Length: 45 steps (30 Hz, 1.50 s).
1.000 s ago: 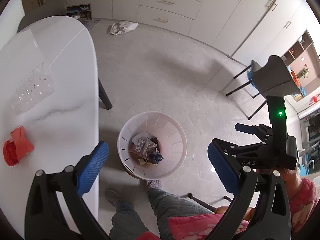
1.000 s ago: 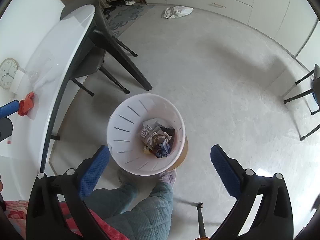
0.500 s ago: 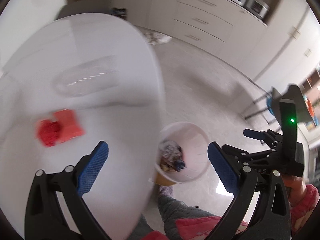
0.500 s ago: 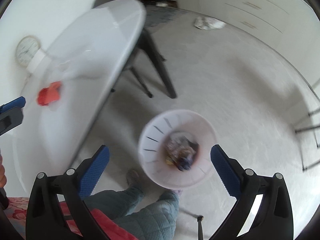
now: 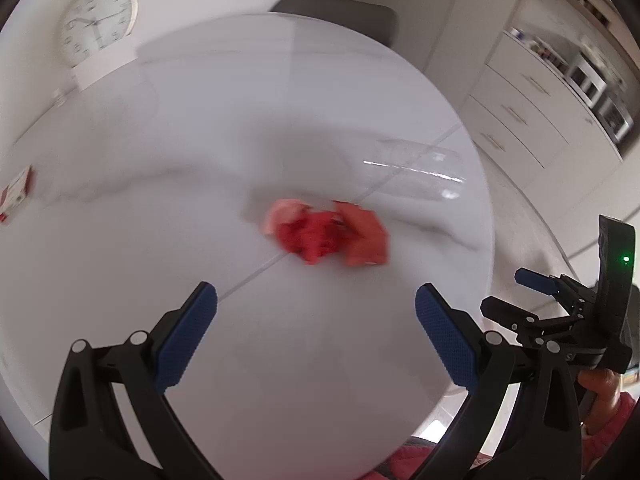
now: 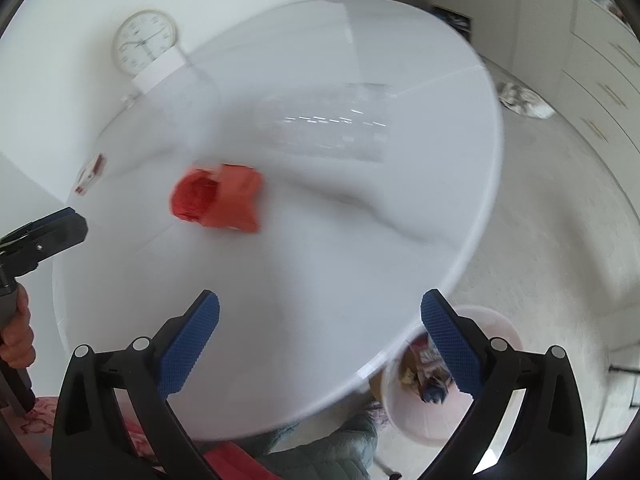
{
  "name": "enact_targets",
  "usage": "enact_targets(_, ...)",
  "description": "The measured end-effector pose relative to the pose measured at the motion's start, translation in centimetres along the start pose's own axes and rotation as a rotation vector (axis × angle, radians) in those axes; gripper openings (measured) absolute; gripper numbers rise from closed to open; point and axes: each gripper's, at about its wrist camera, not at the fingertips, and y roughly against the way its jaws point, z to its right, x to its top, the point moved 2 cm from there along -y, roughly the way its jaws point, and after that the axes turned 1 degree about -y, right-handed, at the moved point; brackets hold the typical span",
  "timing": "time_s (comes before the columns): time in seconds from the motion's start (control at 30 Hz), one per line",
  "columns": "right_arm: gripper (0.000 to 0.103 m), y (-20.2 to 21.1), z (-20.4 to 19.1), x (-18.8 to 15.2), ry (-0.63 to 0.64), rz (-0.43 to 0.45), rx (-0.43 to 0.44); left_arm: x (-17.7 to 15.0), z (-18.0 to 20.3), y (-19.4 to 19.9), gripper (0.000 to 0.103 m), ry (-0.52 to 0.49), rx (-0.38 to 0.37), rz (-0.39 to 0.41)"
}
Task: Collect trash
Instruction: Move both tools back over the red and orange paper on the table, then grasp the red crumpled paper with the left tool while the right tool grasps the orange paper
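Two pieces of trash lie on the white table (image 5: 168,184): a crumpled red wrapper (image 5: 326,236) ahead of the left gripper (image 5: 316,340) and, just beyond it, a clear plastic bottle (image 5: 416,174) near the right edge. Both the left gripper and the right gripper (image 6: 320,340) are spread wide and empty, so the left one should straddle the wrapper and pinch its thick middle before swinging to the bin (image 6: 416,420) on the floor at the near right

Both wrist views above table (image 5: 280,360), sharing wrapper (image 5: 326,236).

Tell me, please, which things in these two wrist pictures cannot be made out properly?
- Red crumpled trash: motion-blurred in both views, so its material is unclear.
- Clear plastic bottle: reduced to smeared highlights; cap end unreadable.
- Trash bin: right wrist view only, partly hidden by the table edge and right claw.
- Clock: too blurred to read.
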Motion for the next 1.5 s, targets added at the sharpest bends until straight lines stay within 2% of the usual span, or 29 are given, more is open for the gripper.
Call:
enact_targets(0.27,0.1,-1.9,-3.7,2.2,0.065,-0.013,-0.001,0.7,-3.3,-0.6,0.095,0.047,-0.003,-0.004)
enact_targets(0.43,0.1,-4.4,-3.6,4.2,-0.022,-0.035,-0.014,0.4,-3.5,-1.0,0.095,0.054,-0.008,-0.015)
enact_targets(0.63,0.079,-8.0,-3.4,6.3,-0.126,-0.099,0.015,0.3,-4.1,-1.5,0.095,0.079,-0.001,-0.028)
enact_targets(0.8,0.078,-9.3,-4.9,7.3,-0.097,-0.112,0.029,0.5,-4.3,-1.7,0.095,0.099,0.007,-0.027)
enact_targets(0.87,0.071,-9.9,-5.7,7.6,-0.068,-0.124,0.024,0.6,-4.4,-1.7,0.095,0.108,0.009,-0.03)
enact_targets(0.93,0.058,-10.4,-5.9,7.5,-0.048,-0.142,0.015,0.7,-4.5,-1.9,0.095,0.119,0.013,-0.032)
enact_targets(1.03,0.048,-10.7,-5.8,7.0,-0.043,-0.162,0.014,0.8,-4.4,-2.3,0.095,0.134,0.021,-0.039)
enact_targets(1.33,0.042,-8.8,-3.3,5.9,-0.069,-0.136,0.029,1.5,-2.1,-5.3,0.095,0.179,-0.023,-0.093)
enact_targets(1.5,0.043,-6.7,-1.6,5.1,-0.073,-0.117,0.034,1.9,-0.7,-8.3,0.095,0.197,0.026,-0.108)
